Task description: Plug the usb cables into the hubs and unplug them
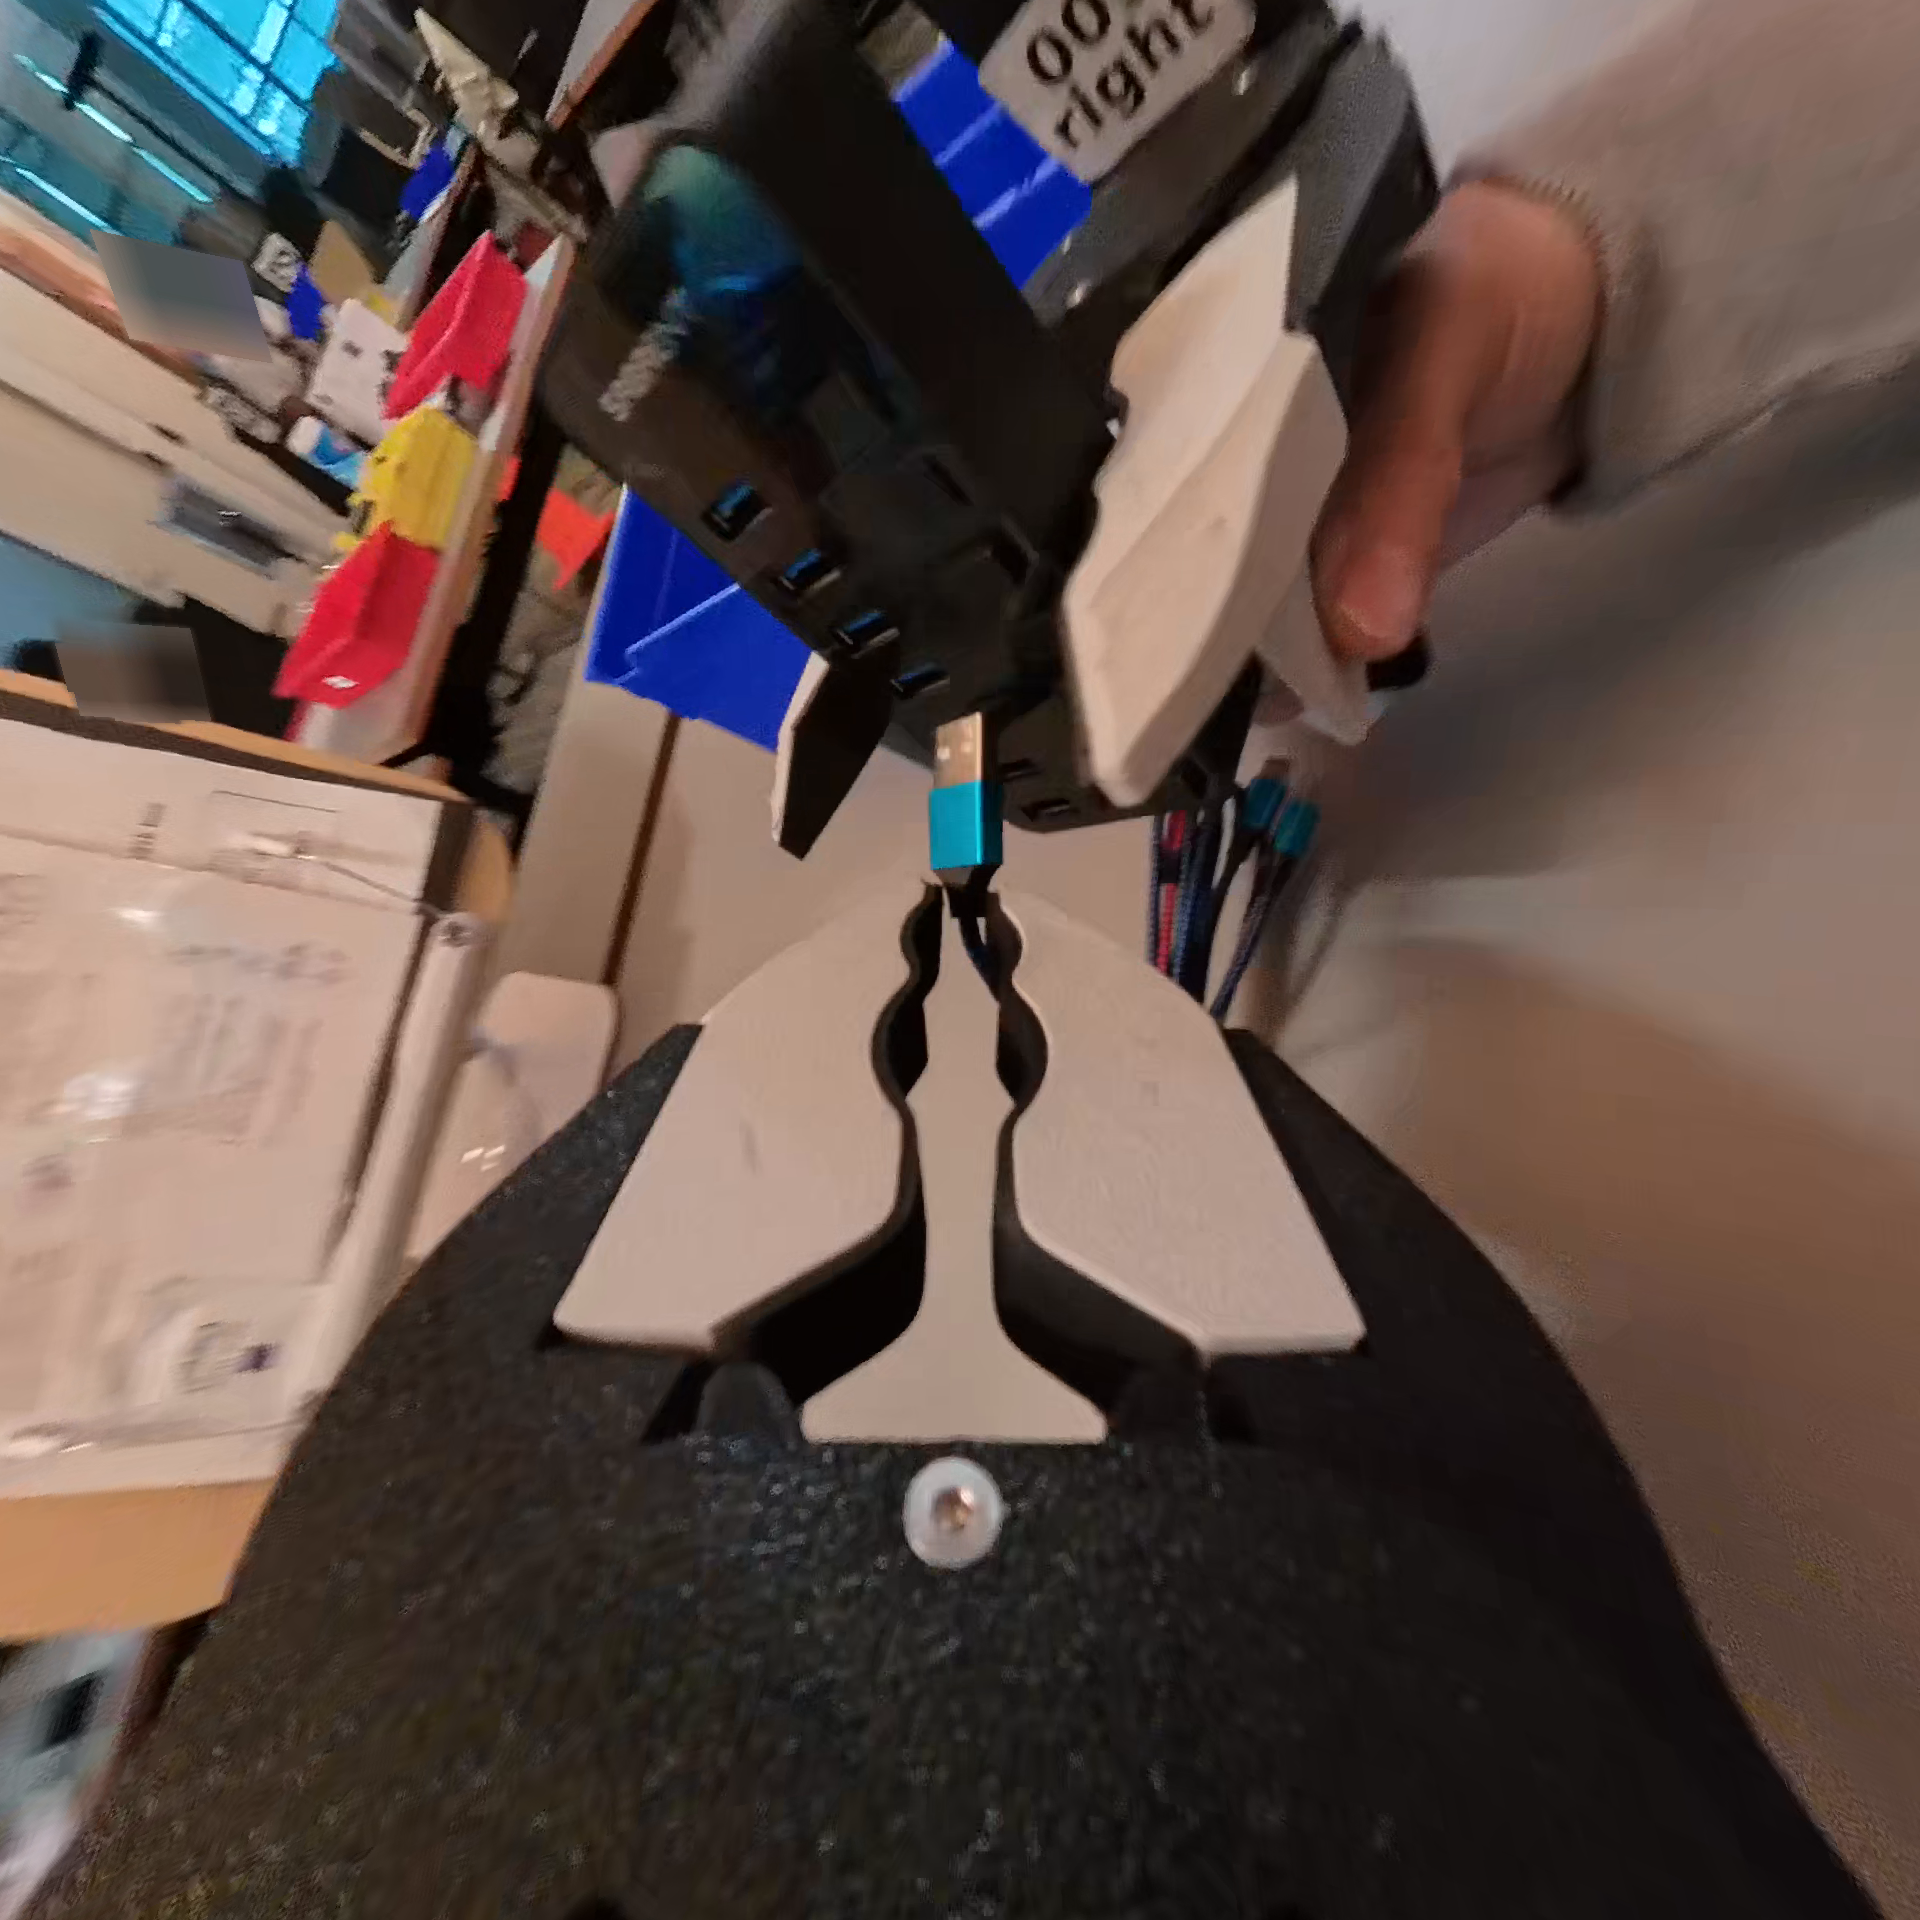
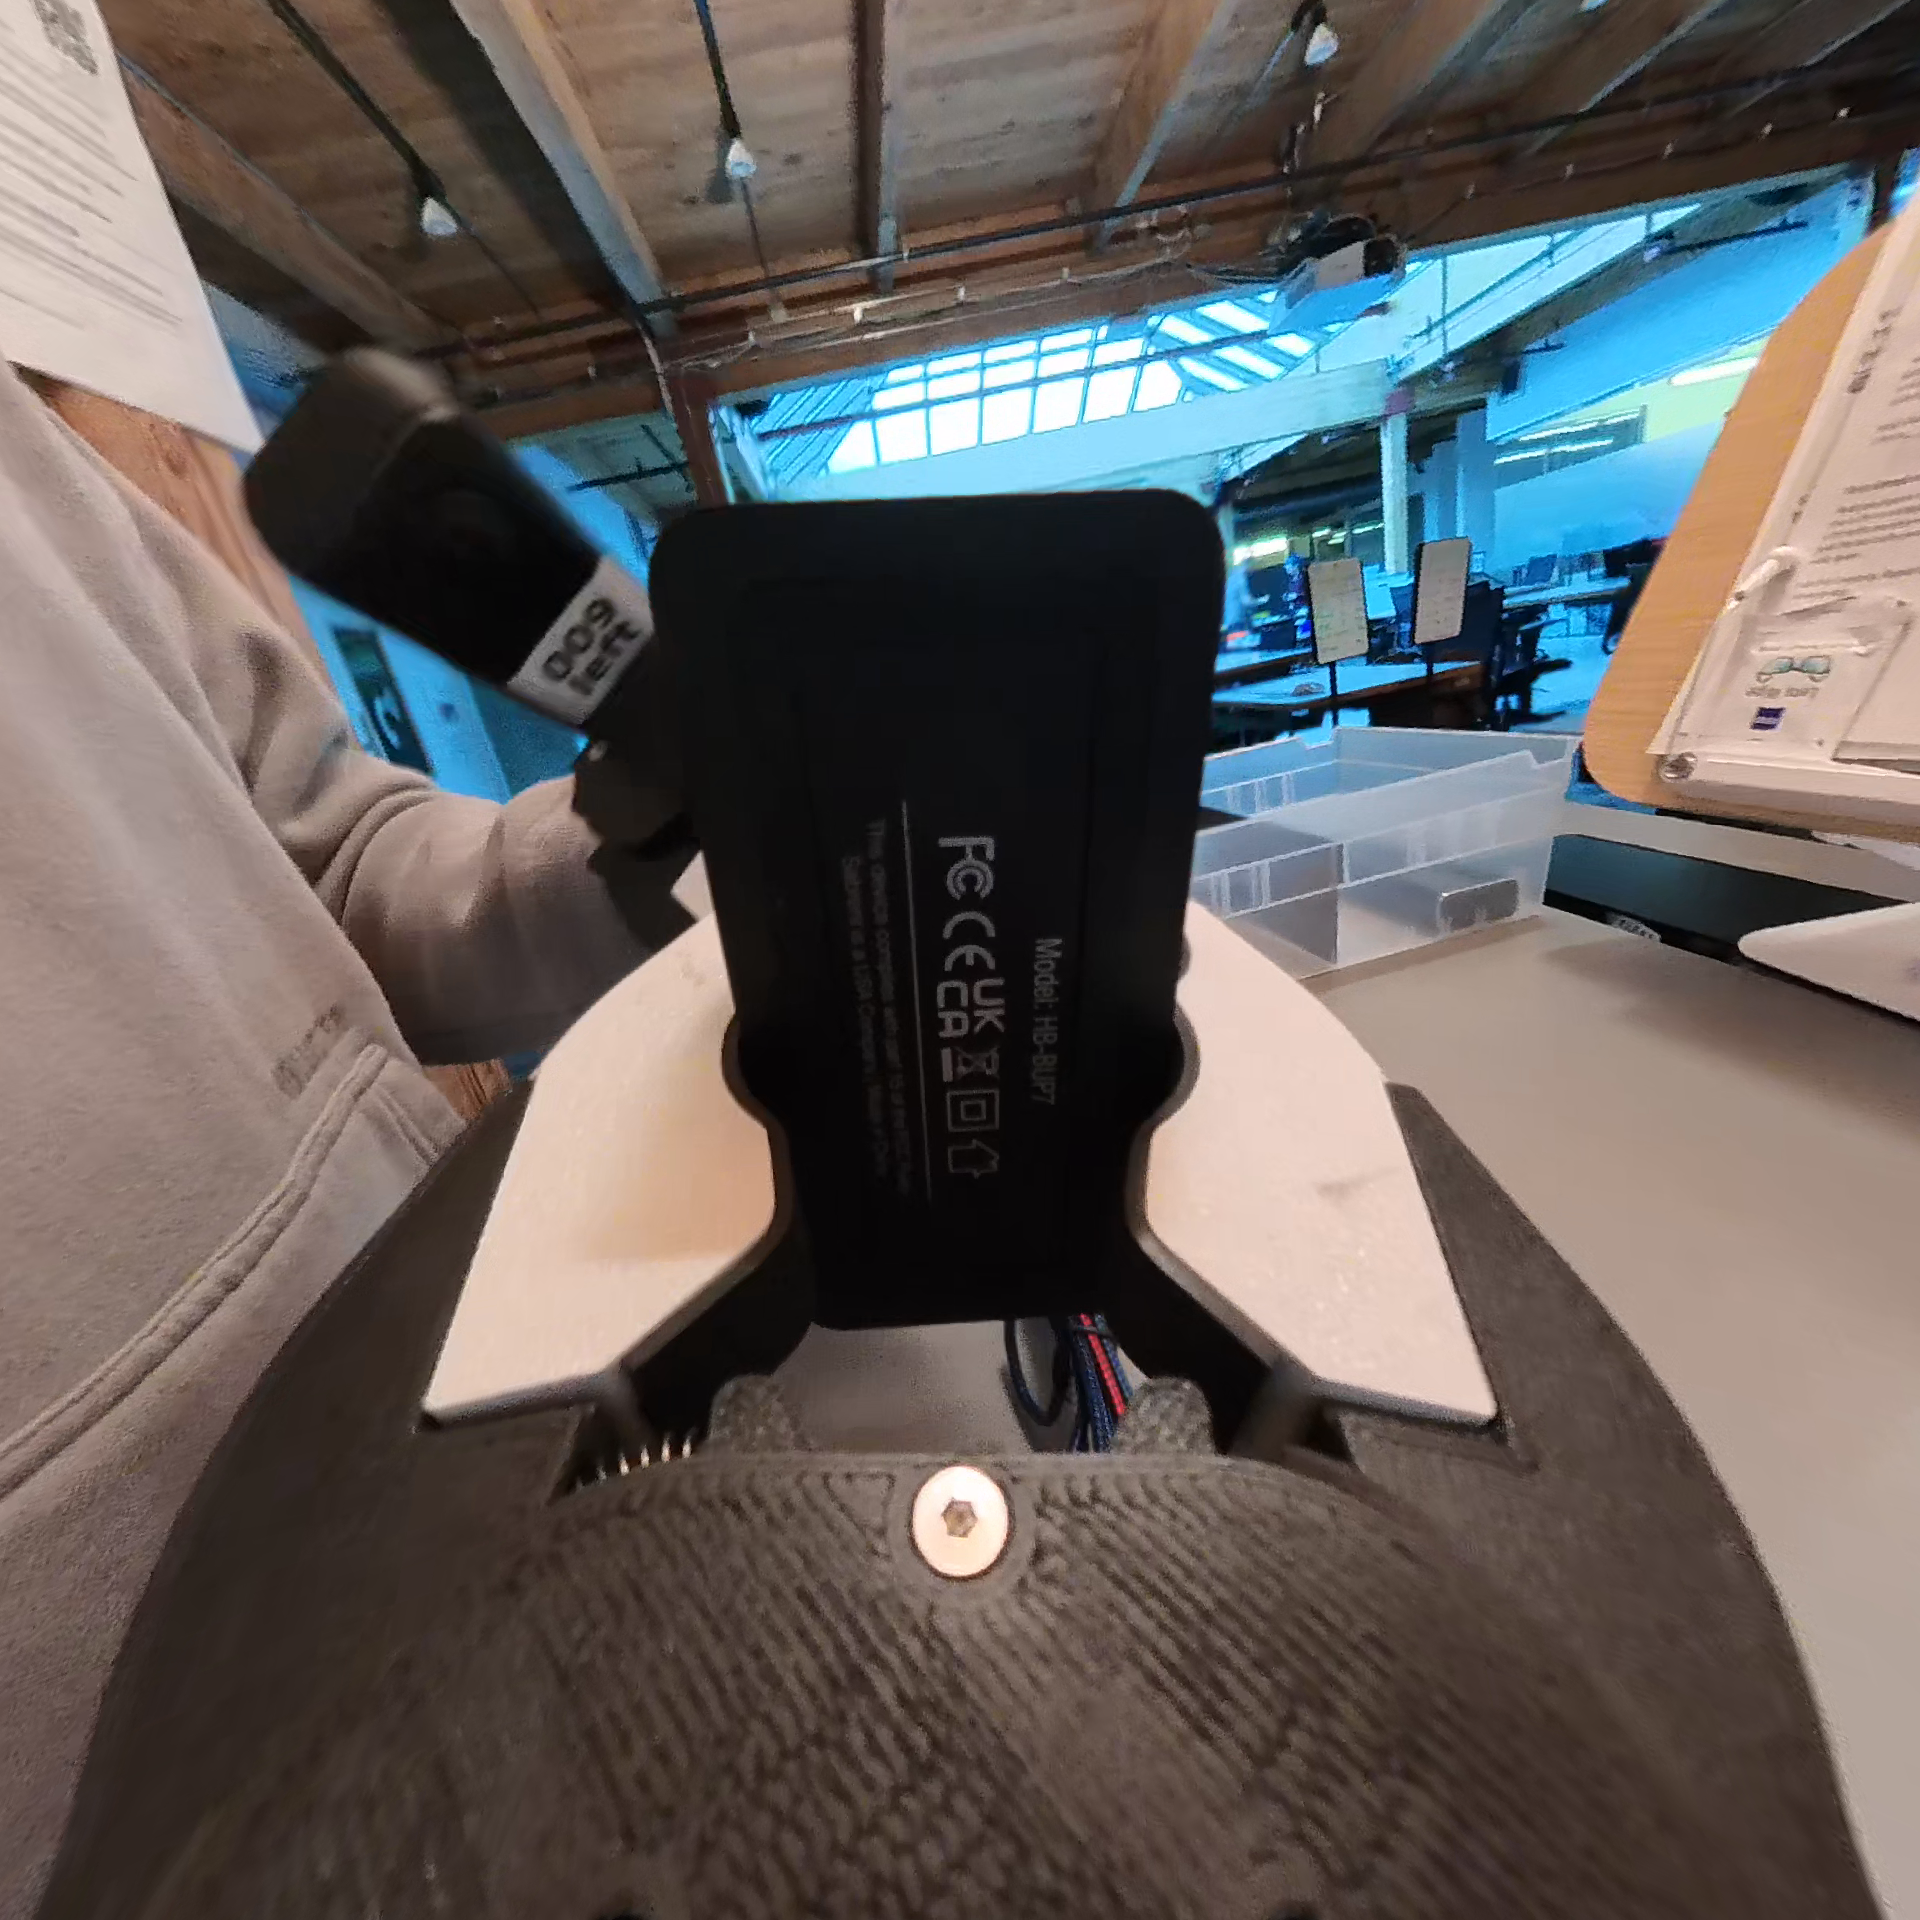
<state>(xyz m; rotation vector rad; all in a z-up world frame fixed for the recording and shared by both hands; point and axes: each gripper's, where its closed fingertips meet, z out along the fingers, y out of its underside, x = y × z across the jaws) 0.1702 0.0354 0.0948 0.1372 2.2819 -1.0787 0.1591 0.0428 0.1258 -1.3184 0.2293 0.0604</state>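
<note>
My left gripper (image 1: 966, 899) is shut on the cable of a USB plug with a teal metal shell (image 1: 964, 826). Its silver tip stands right at a port on the black hub (image 1: 831, 540), which has a row of blue ports. My right gripper (image 2: 956, 997) is shut on that black USB hub (image 2: 935, 831), held up in the air with its printed underside facing the camera. In the left wrist view the right gripper's white fingers (image 1: 1195, 540) clamp the hub. Other braided cables with teal plugs (image 1: 1278, 821) hang by the hub and show below it in the right wrist view (image 2: 1086, 1371).
A person's hand (image 1: 1455, 416) holds the right gripper; a grey sleeve (image 2: 208, 935) fills the left. The left gripper's body (image 2: 468, 561) shows behind the hub. A clear plastic organiser (image 2: 1371, 831) stands on the grey table (image 2: 1662, 1195). Blue bins (image 1: 707, 634) and a cardboard box (image 1: 208, 1039) stand to the left.
</note>
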